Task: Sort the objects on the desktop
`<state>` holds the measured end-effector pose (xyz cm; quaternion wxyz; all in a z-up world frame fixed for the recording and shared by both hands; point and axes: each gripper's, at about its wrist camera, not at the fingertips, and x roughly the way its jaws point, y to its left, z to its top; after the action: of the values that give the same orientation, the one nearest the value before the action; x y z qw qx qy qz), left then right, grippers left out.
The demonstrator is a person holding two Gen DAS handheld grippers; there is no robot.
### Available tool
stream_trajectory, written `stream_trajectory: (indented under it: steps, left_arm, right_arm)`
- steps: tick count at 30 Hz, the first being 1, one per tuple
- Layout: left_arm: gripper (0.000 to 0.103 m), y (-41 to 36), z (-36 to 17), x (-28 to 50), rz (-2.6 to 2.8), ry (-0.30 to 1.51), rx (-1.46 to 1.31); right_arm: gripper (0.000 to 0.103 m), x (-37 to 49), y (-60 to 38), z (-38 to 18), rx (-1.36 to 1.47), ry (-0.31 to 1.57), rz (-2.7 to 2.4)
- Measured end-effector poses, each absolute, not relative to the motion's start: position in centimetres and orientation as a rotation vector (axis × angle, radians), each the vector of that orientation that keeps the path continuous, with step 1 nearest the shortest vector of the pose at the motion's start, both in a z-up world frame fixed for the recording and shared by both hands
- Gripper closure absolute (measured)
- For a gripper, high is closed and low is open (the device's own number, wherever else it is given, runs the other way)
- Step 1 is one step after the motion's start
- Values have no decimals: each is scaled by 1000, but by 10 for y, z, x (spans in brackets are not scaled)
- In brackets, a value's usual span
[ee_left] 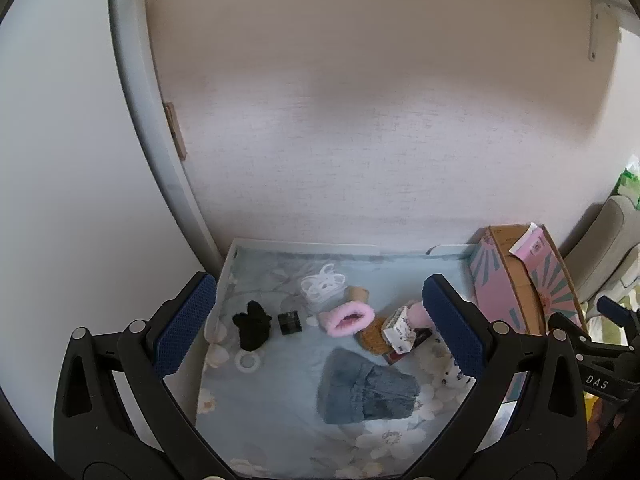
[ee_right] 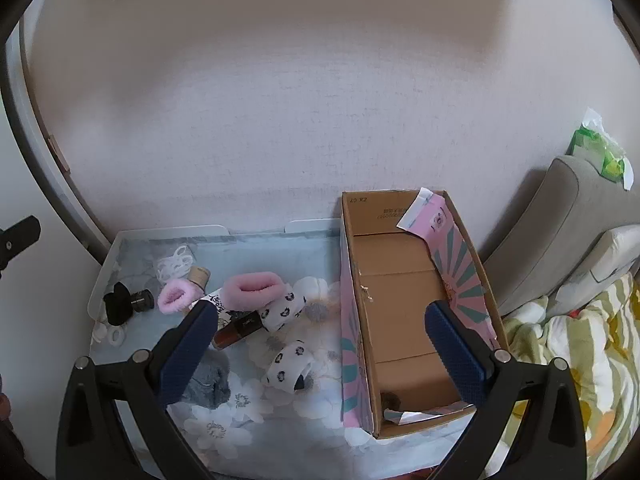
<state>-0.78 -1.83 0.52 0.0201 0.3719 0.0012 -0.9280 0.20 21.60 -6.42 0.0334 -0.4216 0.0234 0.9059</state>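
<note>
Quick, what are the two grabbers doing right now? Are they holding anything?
Left gripper: open, holding nothing, above the table.
Right gripper: open, holding nothing, near the cardboard box.

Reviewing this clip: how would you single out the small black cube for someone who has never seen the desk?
Start at the floral blue desk mat and go to its far left side. There, beside a black fabric piece, sits the black cube. It is the only hard, boxy, dark item there; its neighbours are soft or white.
</note>
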Motion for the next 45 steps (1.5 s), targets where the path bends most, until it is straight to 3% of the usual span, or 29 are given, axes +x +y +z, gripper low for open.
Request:
stream_trajectory:
  steps: [45]
  left_arm:
    - [0,-38,-20,-10,-2885,72,1247]
  right_arm:
    - [0,-7,209,-73,-1363,42,2850]
